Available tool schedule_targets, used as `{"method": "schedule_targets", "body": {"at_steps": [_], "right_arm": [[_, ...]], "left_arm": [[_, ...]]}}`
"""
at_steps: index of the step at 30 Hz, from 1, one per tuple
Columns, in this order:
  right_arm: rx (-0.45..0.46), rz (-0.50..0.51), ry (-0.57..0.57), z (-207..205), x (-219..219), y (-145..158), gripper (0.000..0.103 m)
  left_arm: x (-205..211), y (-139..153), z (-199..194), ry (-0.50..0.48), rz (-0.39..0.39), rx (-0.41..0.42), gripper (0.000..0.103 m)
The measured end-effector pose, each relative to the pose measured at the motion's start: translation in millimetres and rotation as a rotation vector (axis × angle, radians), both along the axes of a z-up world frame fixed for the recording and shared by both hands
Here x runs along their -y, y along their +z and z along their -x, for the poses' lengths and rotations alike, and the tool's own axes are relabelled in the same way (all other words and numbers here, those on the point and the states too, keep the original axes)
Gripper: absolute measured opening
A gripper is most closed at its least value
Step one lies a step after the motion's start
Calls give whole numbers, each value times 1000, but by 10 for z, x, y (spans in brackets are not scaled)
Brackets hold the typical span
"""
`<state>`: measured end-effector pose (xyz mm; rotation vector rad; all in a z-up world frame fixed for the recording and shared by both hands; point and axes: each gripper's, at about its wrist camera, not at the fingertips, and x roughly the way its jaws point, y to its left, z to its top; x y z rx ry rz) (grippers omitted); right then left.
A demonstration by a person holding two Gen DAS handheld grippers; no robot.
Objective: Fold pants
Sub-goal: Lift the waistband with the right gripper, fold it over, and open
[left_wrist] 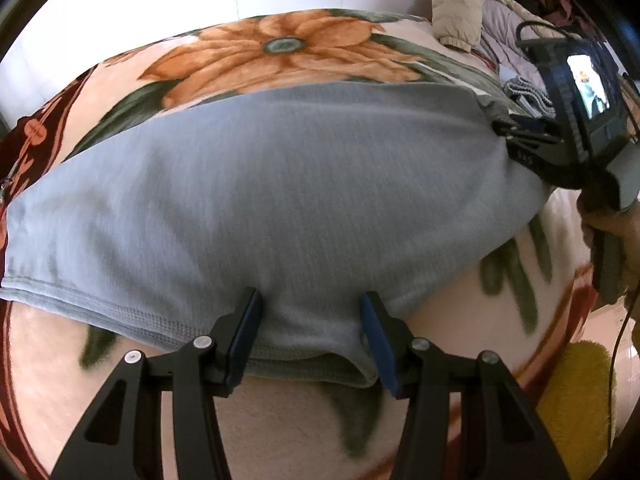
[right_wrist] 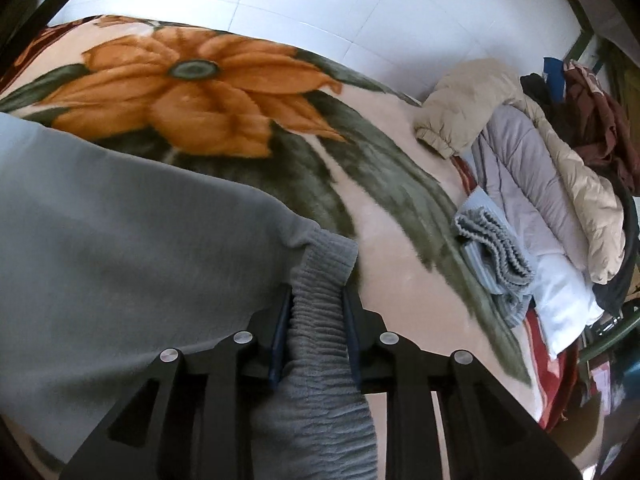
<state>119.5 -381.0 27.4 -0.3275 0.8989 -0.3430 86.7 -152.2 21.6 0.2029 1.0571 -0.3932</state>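
Note:
Grey-blue pants (left_wrist: 280,184) lie spread across a floral blanket (left_wrist: 260,48). In the left wrist view my left gripper (left_wrist: 312,324) sits at the near hem edge. Layered fabric fills the gap between its blue pads, which press on it. At the pants' right end, a person's hand (left_wrist: 608,220) holds my right gripper (left_wrist: 516,132). In the right wrist view the right gripper (right_wrist: 316,308) is shut on the ribbed elastic waistband (right_wrist: 320,280), which bunches between the pads. The rest of the pants (right_wrist: 100,260) stretches away to the left.
A pile of jackets and clothes (right_wrist: 540,184) lies at the blanket's right side, with a folded grey knit piece (right_wrist: 492,252) in front of it. White tiled floor (right_wrist: 320,8) lies beyond the blanket (right_wrist: 192,92). A yellow fuzzy thing (left_wrist: 576,392) sits at the lower right.

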Motion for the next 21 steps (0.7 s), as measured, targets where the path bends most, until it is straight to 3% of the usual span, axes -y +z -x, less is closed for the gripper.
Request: {"method": "schedule_targets", "body": {"at_steps": [5,8,13,18,21], "right_arm": [[114,-59,25,197,-47,401,31],[116,-212,109,109,-55,492,35],[62,-313,159,-181,-127,290,35],[-26,-351,36,-479,135,-138,34],[-8,-379,32,-447,182,-96,32]], "left_arm": [[-17,-17,-10,4,5,5,55],[-1,-23,2,7,5,9,56],[13,-23,23,10,3,16,58],[14,-19,40,5,12,17,58],[2,-15,37,2,17,17,58]]}}
